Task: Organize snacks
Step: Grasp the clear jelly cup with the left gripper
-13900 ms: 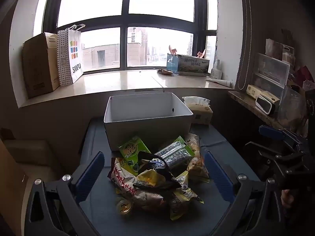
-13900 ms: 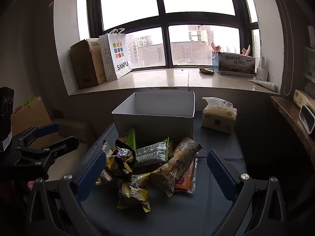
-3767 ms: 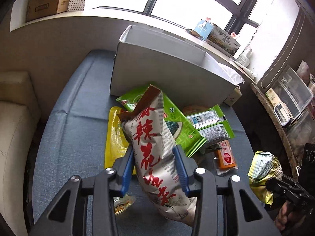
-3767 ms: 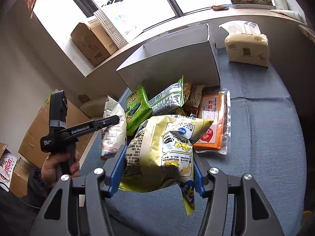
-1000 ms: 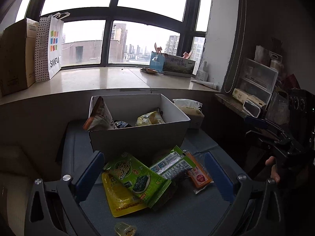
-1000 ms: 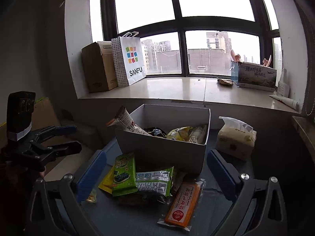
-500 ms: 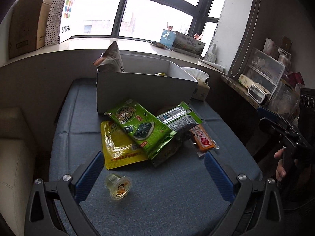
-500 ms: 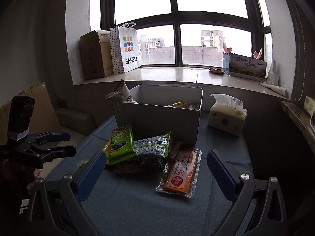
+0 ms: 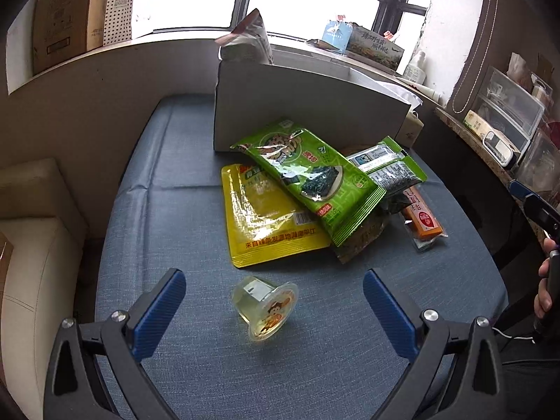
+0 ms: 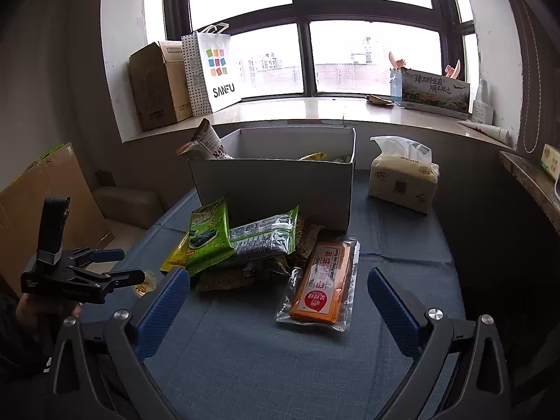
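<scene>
Blue tablecloth (image 9: 196,378), white box (image 10: 273,182), green seaweed packet (image 9: 308,175), yellow pouch (image 9: 259,224), orange pack (image 10: 323,285), blue-padded fingers (image 9: 157,311)

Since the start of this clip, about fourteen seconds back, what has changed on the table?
The big red-lettered bag and yellow bag, once gripped by the tools, now sit in the white box. The left tool, open, has dropped toward the jelly cup; the right tool is open and empty. The green seaweed packs, yellow pouch and orange packet remain on the table.
</scene>
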Demonstrator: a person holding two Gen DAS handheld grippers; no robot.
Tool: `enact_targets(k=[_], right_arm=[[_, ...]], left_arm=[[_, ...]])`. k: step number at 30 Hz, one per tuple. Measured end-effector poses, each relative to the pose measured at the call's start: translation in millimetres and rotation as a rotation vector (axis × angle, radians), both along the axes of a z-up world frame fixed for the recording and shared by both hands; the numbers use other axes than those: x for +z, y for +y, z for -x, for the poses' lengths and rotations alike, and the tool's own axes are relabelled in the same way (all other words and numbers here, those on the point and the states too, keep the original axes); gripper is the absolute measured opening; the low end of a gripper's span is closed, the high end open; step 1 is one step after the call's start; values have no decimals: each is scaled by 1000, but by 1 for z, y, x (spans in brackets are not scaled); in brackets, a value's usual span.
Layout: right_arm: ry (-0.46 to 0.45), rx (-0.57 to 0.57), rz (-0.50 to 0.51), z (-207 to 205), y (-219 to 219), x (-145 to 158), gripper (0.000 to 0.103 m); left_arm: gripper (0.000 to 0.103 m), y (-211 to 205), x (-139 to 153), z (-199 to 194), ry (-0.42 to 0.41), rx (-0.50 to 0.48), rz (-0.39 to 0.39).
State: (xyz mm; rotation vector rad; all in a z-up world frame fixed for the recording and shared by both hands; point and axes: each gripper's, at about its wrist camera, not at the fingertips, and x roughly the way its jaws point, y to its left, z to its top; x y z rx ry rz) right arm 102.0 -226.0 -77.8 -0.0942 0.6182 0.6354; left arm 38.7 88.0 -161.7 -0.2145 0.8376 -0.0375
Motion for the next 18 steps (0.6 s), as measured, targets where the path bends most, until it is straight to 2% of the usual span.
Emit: enact_targets(k=[3, 4, 5, 6, 14, 18], right_arm=[[0, 2, -1, 1, -1, 0, 103], [2, 1, 0, 1, -1, 0, 103], [5, -1, 1, 1, 0, -1, 103], [10, -2, 3, 0, 0, -2, 103], [16, 1, 13, 1, 4, -4, 103], [22, 2, 14, 1, 5, -6, 103]], left_arm=[[98, -8, -9, -2, 10, -36, -32], [90, -12, -11, -2, 15, -46, -48], [63, -15, -14, -3, 24, -53, -73], [50, -18, -16, -3, 35, -42, -106], [48, -18, -6, 6, -16, -58, -69], [47, -20, 3, 8, -44, -71, -78]])
